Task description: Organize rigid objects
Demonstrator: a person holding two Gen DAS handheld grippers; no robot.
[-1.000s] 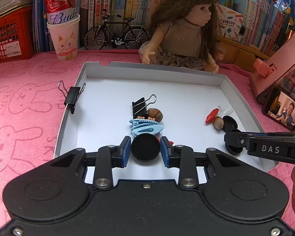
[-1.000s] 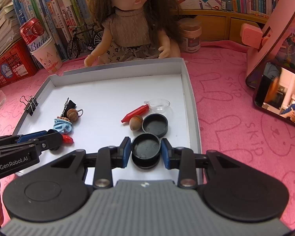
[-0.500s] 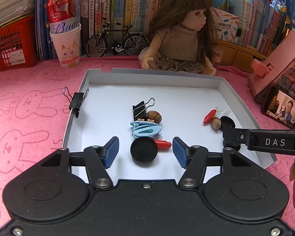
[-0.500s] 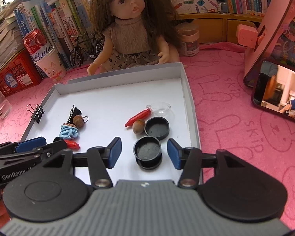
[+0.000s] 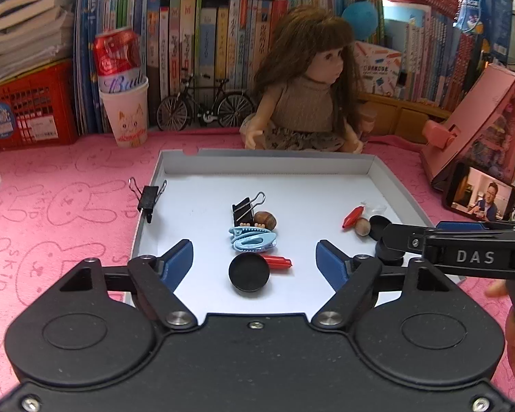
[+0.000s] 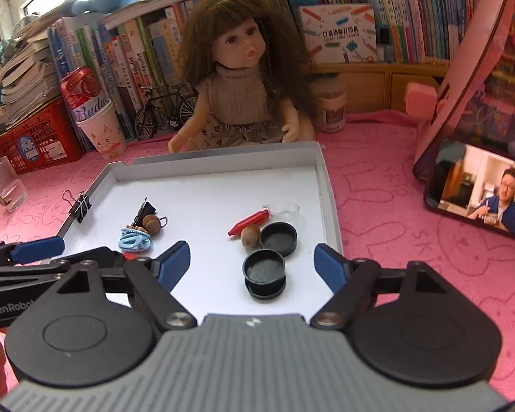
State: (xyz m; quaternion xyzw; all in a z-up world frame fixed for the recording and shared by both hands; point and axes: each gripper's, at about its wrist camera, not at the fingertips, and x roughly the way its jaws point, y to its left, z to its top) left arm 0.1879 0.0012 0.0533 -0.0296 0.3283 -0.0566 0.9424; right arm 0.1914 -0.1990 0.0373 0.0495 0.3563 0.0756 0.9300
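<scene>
A white shallow tray (image 5: 292, 168) (image 6: 223, 161) lies on the pink cloth. In it, in the left wrist view: a black round lid (image 5: 249, 272), a red cap (image 5: 277, 263), a blue hair clip (image 5: 253, 239), a brown nut (image 5: 265, 220) and a black binder clip (image 5: 245, 206). My left gripper (image 5: 254, 257) is open and empty, raised just behind the lid. In the right wrist view, two stacked black lids (image 6: 264, 273) lie beside another black lid (image 6: 278, 239), a nut (image 6: 250, 236), a red crayon-like piece (image 6: 249, 222) and a clear cup (image 6: 281, 210). My right gripper (image 6: 252, 261) is open and empty above the stacked lids.
A second binder clip (image 5: 148, 197) grips the tray's left rim. A doll (image 5: 302, 103) sits behind the tray, with a toy bicycle (image 5: 204, 106), a can in a paper cup (image 5: 123, 92), a red basket (image 5: 24, 116) and books. A phone (image 6: 477, 189) leans on a pink stand (image 5: 477, 123) at right.
Both grippers opened and let go of their black lids, which now rest in the tray. Both grippers then pulled back and up.
</scene>
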